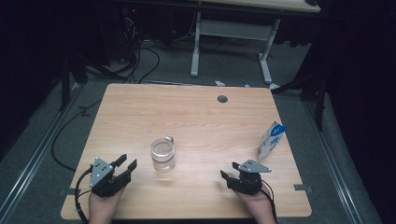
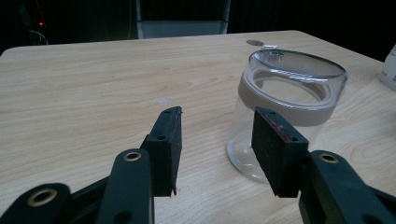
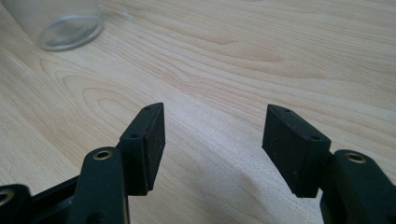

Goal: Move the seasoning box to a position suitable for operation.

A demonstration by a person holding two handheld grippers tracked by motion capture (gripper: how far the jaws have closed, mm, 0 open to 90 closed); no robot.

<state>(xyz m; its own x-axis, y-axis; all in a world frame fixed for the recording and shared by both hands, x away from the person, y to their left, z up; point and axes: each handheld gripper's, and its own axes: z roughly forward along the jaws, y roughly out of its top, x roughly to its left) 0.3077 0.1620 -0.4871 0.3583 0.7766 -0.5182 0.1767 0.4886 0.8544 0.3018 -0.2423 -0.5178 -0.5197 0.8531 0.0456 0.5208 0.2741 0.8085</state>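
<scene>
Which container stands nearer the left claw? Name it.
The clear glass jar, standing open-topped just beside the left claw. The blue-and-white carton stands near the table's far right edge, closer to the right claw.

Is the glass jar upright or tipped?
Upright: the glass jar stands on its base on the table, open mouth facing up.

I can read no text, number or brand anywhere. The blue-and-white carton (image 1: pixel 271 139), standing on the worktop (image 1: pixel 196 116) beyond and to the outside of my right jaws, carries printing, but it is too small and blurred to make out. The clear glass jar (image 1: pixel 163 155) bears no label I can see.
</scene>
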